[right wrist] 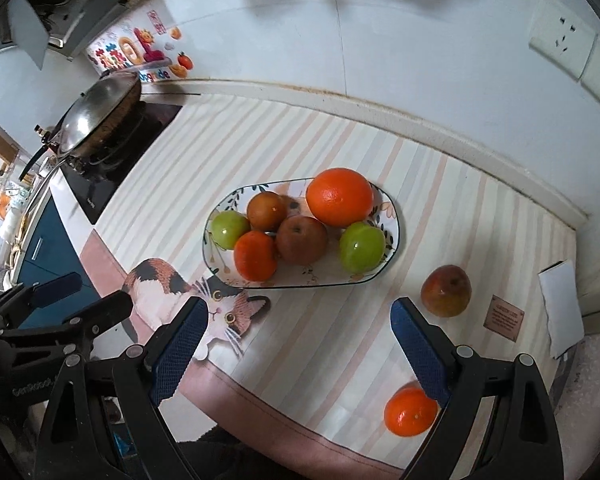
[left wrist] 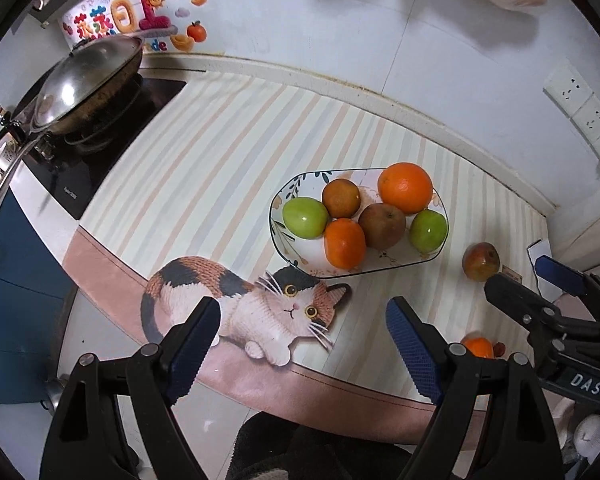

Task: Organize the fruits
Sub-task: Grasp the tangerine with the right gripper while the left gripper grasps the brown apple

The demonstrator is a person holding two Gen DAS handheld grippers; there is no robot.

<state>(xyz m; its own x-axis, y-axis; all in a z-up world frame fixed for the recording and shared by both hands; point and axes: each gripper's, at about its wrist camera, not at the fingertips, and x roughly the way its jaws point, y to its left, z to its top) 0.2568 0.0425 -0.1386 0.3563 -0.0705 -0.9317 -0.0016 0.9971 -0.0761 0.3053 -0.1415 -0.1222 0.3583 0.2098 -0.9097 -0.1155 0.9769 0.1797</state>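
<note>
A patterned oval plate (left wrist: 288, 240) (right wrist: 216, 258) on the striped mat holds several fruits: oranges, two green apples and brownish ones. A red-green apple (left wrist: 481, 261) (right wrist: 446, 290) lies on the mat right of the plate. A small orange (right wrist: 410, 411) (left wrist: 478, 347) lies near the mat's front edge, by my right gripper's right finger. My left gripper (left wrist: 304, 316) is open and empty above the cat picture. My right gripper (right wrist: 300, 316) is open and empty, in front of the plate.
A wok with a steel lid (left wrist: 80, 84) (right wrist: 96, 114) sits on the black hob at the far left. The wall with sockets (left wrist: 580, 108) runs behind the counter. A white card (right wrist: 562, 312) and a small label (right wrist: 504, 317) lie at the right.
</note>
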